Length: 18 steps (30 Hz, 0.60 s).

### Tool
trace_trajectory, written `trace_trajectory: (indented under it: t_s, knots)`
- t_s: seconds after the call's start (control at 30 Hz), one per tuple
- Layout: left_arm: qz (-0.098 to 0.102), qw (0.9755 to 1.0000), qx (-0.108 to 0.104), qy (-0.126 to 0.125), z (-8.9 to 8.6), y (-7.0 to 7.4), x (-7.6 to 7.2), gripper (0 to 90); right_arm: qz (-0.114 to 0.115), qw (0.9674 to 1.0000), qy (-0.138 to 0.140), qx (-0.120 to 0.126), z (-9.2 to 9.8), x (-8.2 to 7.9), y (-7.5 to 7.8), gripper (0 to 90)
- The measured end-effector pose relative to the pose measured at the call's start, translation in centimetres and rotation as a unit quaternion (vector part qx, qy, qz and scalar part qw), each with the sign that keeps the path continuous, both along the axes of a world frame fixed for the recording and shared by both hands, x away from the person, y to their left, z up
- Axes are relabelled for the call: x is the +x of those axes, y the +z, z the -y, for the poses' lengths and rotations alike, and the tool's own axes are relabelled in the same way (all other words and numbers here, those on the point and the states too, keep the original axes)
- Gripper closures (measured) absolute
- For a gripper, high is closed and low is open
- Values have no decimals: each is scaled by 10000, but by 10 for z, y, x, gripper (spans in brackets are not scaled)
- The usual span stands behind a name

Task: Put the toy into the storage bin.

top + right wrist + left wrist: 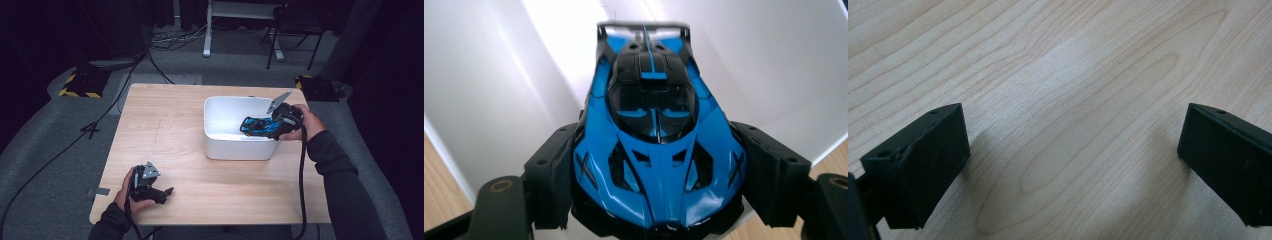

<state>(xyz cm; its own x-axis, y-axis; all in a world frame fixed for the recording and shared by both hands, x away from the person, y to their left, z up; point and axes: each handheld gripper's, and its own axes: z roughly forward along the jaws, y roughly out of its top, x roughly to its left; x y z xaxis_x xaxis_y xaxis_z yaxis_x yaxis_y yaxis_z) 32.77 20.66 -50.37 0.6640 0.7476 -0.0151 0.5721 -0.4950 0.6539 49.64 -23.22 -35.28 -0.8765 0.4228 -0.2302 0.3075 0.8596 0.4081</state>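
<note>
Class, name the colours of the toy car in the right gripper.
Blue with black, clearest in the right gripper view: toy car.

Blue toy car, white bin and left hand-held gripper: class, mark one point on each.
blue toy car (656, 170): right gripper view, on its blue bonnet.
white bin (240, 148): high view, on its near outer wall.
left hand-held gripper (169, 191): high view, midway between its fingertips.

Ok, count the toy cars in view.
1. The blue toy car sits between the right gripper's jaws, over the white bin; the bin's near inside is hidden.
</note>
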Motion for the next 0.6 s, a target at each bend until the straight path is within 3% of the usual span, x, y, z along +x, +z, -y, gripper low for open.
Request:
trace_trajectory:
  t_s: [0.03, 0.1, 0.17, 0.37, 0.6]
  knots:
    - [-6, 10000, -10, 3, 0, 0, 0, 5, 0, 10000, -26, 80, 0, -1, 1, 260]
    - [-10, 10000, 4, -15, 0, 0, 0, 5, 11, 10000, -21, 7, 0, 0, 1, 260]
    - [-12, 10000, -7, 0, 0, 0, 0, 5, -77, 9997, 72, -226, -1, 1, -6, 260]
    - [-14, 10000, -9, -3, 0, 0, 0, 5, -92, 9999, -10, 91, 3, 1, -6, 260]
    - [-13, 10000, -7, -3, 0, 0, 0, 5, -102, 9998, -52, 157, 4, 1, -4, 260]
